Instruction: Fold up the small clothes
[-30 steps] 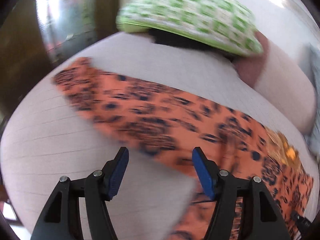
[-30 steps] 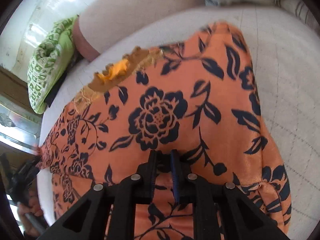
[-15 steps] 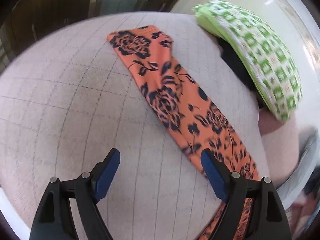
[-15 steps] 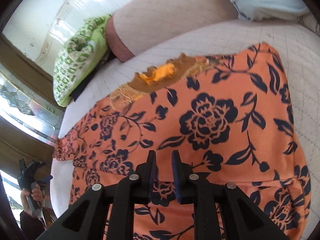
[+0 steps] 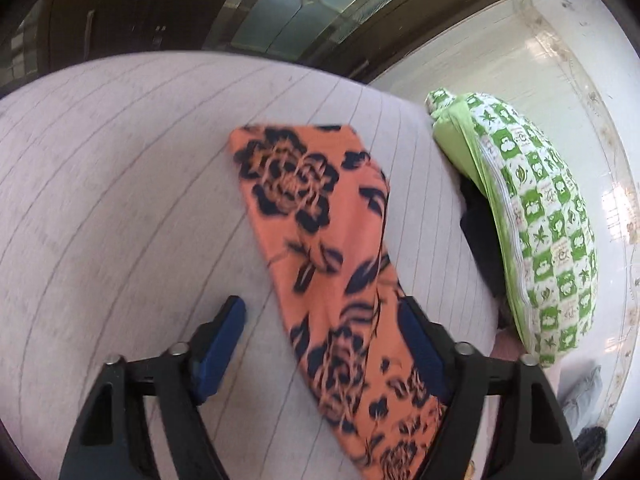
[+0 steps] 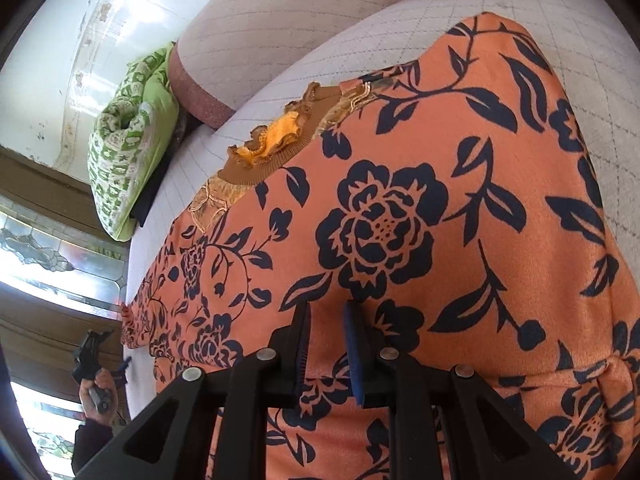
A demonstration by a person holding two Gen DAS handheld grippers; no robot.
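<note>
Two grippers on one orange knit top with navy flower print (image 5: 316, 248), spread flat on the pale grid-quilted bed (image 5: 120, 200). Your left gripper (image 5: 320, 344), jaws just narrowing but still apart, straddles the sleeve; drop lower and pinch only its edge. Your right gripper (image 6: 326, 348), nearly shut, looks pinched on the body fabric; keep it anchored there.

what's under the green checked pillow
A dark cloth or cushion shows beneath the green checked pillow, at the edge of the quilted pale surface. The pillow covers the rest, so what it is cannot be told.
</note>
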